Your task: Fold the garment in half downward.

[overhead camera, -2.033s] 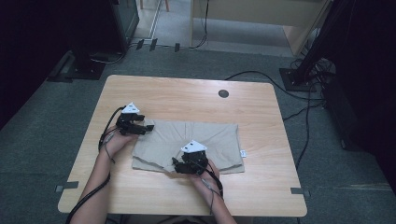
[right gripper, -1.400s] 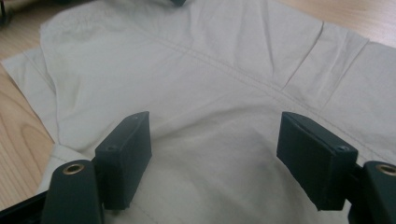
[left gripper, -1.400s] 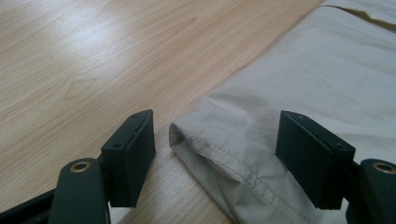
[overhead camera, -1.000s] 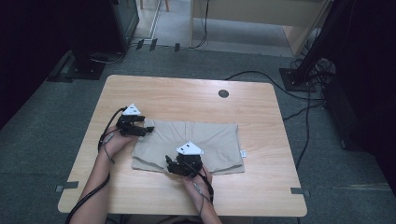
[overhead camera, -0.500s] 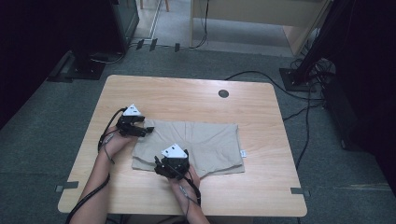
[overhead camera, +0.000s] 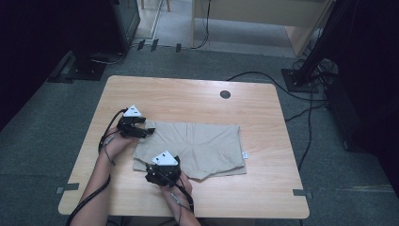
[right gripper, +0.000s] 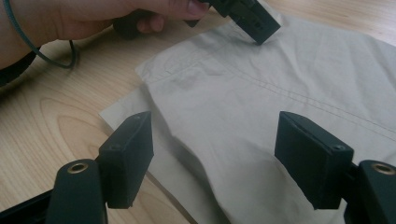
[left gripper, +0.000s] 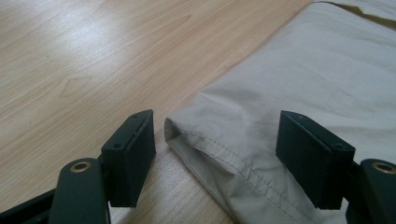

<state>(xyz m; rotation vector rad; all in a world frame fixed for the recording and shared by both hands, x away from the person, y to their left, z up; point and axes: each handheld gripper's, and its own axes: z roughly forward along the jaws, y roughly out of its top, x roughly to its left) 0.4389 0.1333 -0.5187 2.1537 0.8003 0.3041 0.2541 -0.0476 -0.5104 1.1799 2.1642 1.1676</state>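
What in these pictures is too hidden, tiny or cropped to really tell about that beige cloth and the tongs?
- Beige shorts, high view: the near left corner is covered by the right tongs.
- White tag, high view: too small to read.
- Left gripper view: the left tongs straddle the hem corner, open; the frame edge cuts off most of the shorts.
- Right gripper view: what is under the folded layers is hidden.

Dim overhead view, soft tabletop glare

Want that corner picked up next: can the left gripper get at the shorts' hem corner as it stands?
Probably yes. The left gripper is open, its jaws standing either side of the shorts' hem corner on the table, with nothing between.
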